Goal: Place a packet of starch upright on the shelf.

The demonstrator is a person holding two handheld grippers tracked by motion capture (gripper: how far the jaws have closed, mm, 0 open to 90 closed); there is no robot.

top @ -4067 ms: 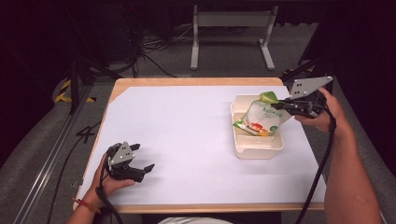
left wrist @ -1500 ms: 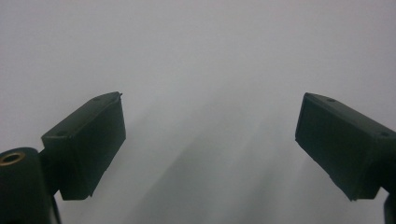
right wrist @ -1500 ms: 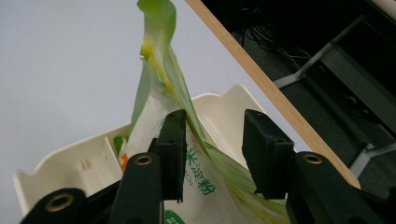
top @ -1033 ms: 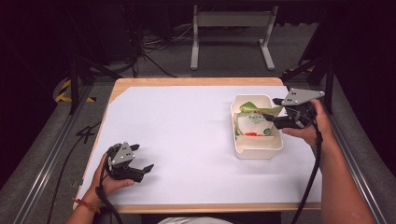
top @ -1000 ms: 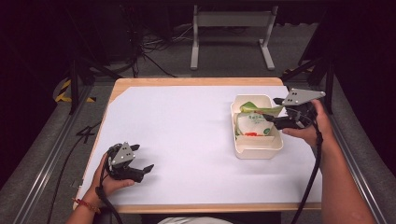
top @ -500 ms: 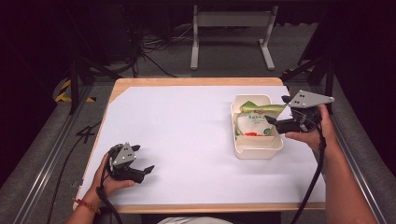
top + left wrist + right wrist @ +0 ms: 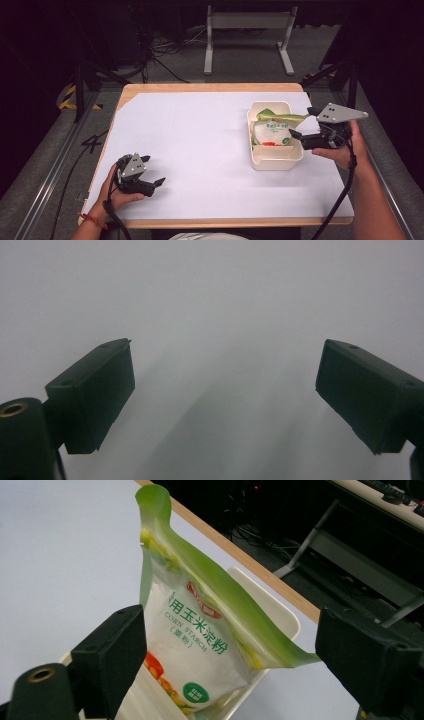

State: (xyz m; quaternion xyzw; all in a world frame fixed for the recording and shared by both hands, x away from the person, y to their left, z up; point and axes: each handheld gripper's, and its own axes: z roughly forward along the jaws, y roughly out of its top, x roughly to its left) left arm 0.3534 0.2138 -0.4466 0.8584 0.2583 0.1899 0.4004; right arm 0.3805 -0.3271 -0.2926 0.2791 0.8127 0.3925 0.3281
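Beside the tray (image 7: 276, 161), the right gripper (image 7: 301, 124) is held level, its just-opened jaws spread clear of the corn starch bag (image 7: 272, 134).

White-and-green starch bag (image 7: 272, 134) in cream tray (image 7: 278, 161), white table cover (image 7: 200, 145)

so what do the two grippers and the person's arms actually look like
Both are black two-jaw tools with blocky, squared pads. The right gripper and the left gripper each carry a grey three-cornered plate on top and trail a black cable. The forearms are bare; a red band circles the left wrist.
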